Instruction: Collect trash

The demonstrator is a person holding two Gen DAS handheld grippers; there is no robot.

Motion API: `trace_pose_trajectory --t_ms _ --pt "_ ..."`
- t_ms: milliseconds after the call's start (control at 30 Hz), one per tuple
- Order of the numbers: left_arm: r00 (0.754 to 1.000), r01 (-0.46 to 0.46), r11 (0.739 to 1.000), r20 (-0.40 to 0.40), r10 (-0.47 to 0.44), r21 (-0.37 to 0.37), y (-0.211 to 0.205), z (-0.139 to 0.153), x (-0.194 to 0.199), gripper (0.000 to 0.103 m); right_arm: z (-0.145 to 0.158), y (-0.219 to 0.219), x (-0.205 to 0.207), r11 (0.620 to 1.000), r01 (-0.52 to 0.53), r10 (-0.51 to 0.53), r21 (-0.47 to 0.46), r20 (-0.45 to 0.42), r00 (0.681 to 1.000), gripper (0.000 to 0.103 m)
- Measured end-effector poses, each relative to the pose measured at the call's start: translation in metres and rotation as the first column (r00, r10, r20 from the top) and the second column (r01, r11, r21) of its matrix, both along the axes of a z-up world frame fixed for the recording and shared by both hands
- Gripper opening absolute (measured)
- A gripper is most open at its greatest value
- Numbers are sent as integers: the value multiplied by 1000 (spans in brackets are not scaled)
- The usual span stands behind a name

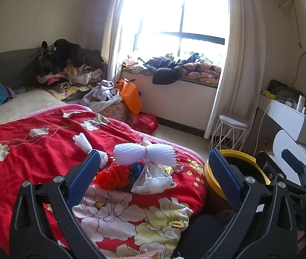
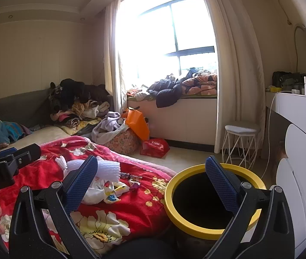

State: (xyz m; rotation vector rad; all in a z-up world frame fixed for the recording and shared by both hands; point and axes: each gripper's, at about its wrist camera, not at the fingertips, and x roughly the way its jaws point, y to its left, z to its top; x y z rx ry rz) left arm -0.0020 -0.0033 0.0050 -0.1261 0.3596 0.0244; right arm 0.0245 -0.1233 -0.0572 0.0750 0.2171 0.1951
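bedroom scene, window glare at the far wall, with a red floral blanket (image 1: 45, 151) covering the bed. the trash pile (image 1: 144, 168) lies on the blanket near the bed edge that faces the yellow-rimmed bin (image 2: 209, 196): white foam netting (image 1: 144, 153), orange mesh (image 1: 112, 177), a dark blue scrap, a white plastic bag (image 1: 153, 179) and small candy wrappers (image 2: 134, 183). the bin stands on the floor just beside that edge.

the left tool (image 1: 157, 177) has its jaws spread wide and holds nothing; the pile sits between and beyond its fingers. the right tool (image 2: 153, 185) is likewise wide apart and empty, one finger over the bin opening.

recommended procedure: lower the left tool onto one item at a time, starting with the foam netting on the far side of the pile. pinch the bundle at its tied waist. avoid catching blanket fabric.

limitations: the bin interior reads black, contents unknown. the left finger hides part of a second foam piece (image 1: 83, 142). wrapper print is illegible.
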Motion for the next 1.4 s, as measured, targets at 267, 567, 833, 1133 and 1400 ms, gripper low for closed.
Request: trace_pose_trajectory --t_ms 267,567,833,1133,1400 --pt "1000 -1 1000 1 1 4 -1 0 0 93 1 0 1 1000 -11 11 1 -7 1000 97" --pt "998 -61 998 0 61 -27 24 1 7 93 10 21 14 992 -129 128 -11 -55 990 97" --pt "985 -171 983 -15 170 -70 68 0 13 93 15 51 36 969 -247 245 -1 -134 960 97" --pt "961 -272 955 -80 264 -121 131 -10 27 92 17 80 82 955 -294 295 35 -211 932 97" --pt "966 -222 961 -169 194 -163 158 -33 71 92 -1 92 142 953 -299 301 57 -321 898 97"
